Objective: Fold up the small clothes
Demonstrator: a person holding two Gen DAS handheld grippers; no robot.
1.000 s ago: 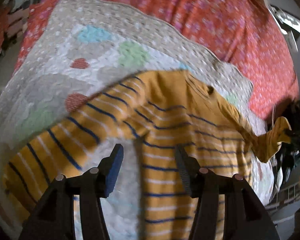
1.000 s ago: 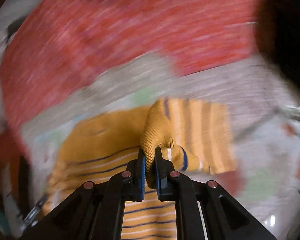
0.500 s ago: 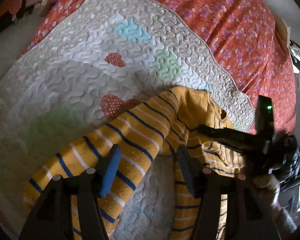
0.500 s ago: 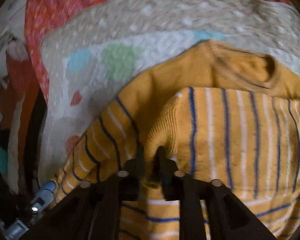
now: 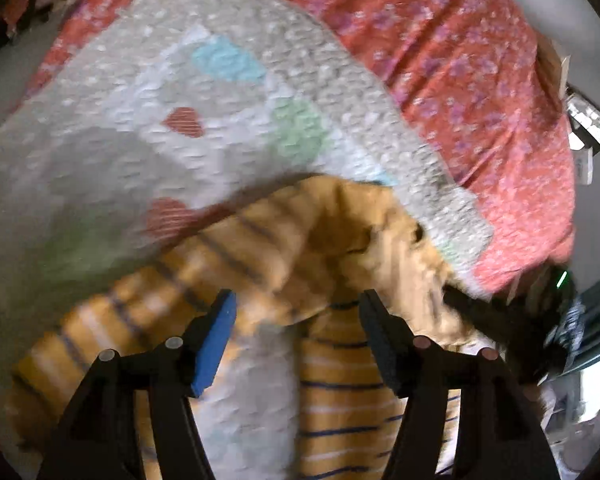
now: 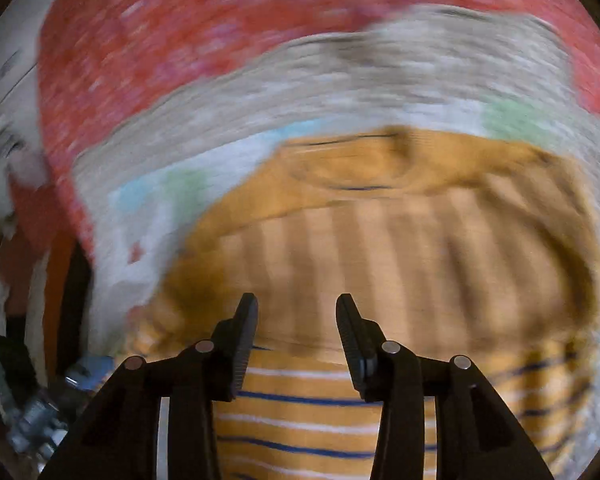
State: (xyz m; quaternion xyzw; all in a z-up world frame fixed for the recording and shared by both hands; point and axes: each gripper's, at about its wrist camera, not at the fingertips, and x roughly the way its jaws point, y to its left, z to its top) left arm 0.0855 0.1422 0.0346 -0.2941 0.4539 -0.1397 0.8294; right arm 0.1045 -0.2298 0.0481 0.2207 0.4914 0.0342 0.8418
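Sweater (image 6: 400, 248) lies on quilt (image 5: 180, 92) over bed; right sleeve already folded across chest, left sleeve (image 5: 148, 304) not yet. Right gripper (image 6: 297, 312) jaws just opened, nothing between them. Left gripper (image 5: 296, 312) also opening, empty, near unfolded sleeve.

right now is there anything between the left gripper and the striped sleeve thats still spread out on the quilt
Nothing visible blocks it. The left gripper, jaws open and empty, has just been opening wider. The sleeve of the yellow striped top lies flat on the quilt just beyond its left fingertip. The right gripper stands open over the top's body, off to the side.
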